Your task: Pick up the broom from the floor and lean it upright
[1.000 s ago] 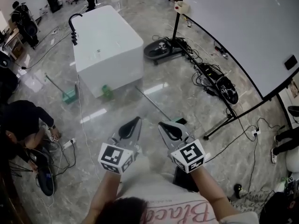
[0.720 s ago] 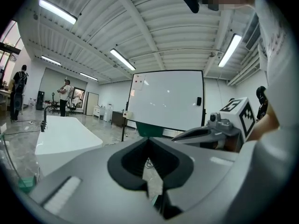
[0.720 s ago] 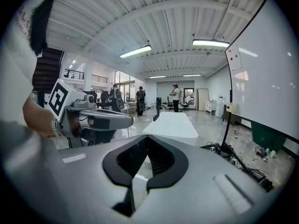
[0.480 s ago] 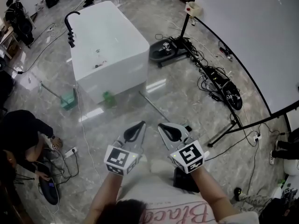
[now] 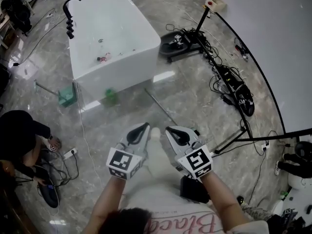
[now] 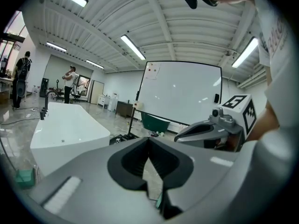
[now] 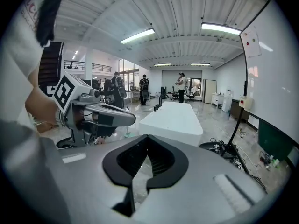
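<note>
The broom point(image 5: 163, 108) lies on the marble floor ahead of me, its thin metal handle running diagonally from near the bathtub down to a dark head point(image 5: 194, 130) beside my right gripper. Both grippers hang side by side above the floor, just short of the broom's near end. My left gripper point(image 5: 144, 127) point(image 6: 149, 142) has its jaws closed together and holds nothing. My right gripper point(image 5: 168, 129) point(image 7: 146, 143) is likewise shut and empty. Each gripper shows in the other's view, the right gripper point(image 6: 205, 129) and the left gripper point(image 7: 105, 115).
A white bathtub point(image 5: 112, 33) stands beyond the broom, with a green-headed tool point(image 5: 66, 97) and a small green object point(image 5: 111, 96) at its base. A whiteboard stand point(image 5: 229, 135) with cables point(image 5: 234, 89) is at the right. A person crouches at left point(image 5: 19, 135).
The floor and bathtub have slid toward me in the head view; both grippers have advanced together and sunk a little toward the broom's near end. Both stay closed.
</note>
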`<state>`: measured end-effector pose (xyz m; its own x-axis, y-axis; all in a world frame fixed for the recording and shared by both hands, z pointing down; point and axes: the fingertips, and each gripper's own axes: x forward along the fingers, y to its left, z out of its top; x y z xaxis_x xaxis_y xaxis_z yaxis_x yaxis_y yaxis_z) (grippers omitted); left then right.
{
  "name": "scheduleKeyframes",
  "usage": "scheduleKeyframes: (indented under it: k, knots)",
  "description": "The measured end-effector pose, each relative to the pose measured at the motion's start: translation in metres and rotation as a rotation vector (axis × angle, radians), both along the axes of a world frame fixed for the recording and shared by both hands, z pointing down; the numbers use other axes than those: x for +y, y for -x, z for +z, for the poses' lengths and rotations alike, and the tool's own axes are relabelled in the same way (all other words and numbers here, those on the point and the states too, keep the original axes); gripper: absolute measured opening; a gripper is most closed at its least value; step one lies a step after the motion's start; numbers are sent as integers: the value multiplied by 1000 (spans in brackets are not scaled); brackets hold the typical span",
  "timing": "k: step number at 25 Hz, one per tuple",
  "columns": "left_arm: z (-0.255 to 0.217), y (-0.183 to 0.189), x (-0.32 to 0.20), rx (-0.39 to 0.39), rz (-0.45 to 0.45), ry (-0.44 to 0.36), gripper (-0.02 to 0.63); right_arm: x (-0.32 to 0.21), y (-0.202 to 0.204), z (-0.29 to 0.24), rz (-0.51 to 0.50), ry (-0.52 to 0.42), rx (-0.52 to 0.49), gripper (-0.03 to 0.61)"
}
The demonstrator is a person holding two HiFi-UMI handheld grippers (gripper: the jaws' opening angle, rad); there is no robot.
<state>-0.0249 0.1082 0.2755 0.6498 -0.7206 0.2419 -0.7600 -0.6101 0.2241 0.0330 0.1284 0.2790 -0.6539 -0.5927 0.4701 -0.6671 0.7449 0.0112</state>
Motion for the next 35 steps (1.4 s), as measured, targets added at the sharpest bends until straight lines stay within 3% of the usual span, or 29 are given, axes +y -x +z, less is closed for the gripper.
scheduleKeyframes:
  k: [3, 9, 17, 20, 24, 30, 35]
  knots:
    - [8, 0, -33, -8, -3, 22, 0, -35, 0, 4, -3, -1, 5, 3]
    - [30, -16, -96, -98, 10, 35, 0, -99, -6, 18, -36, 33, -16, 3]
    - [64, -34, -159, -85, 24, 130, 0, -168, -25, 59, 1, 100, -30, 2]
    - [87, -31, -180, -95, 21, 144, 0, -186, -32, 89, 12, 144, -5, 2]
    - [132, -25, -204, -107, -4, 179, 0, -198, -32, 142, -30, 143, 137, 3]
    - [201, -31, -238, -113, 47, 205, 0, -236, -24, 222, 60, 218, 122, 3]
    - [276, -25, -253, -139, 79, 282, 0, -256, -15, 308, 91, 234, 184, 3]
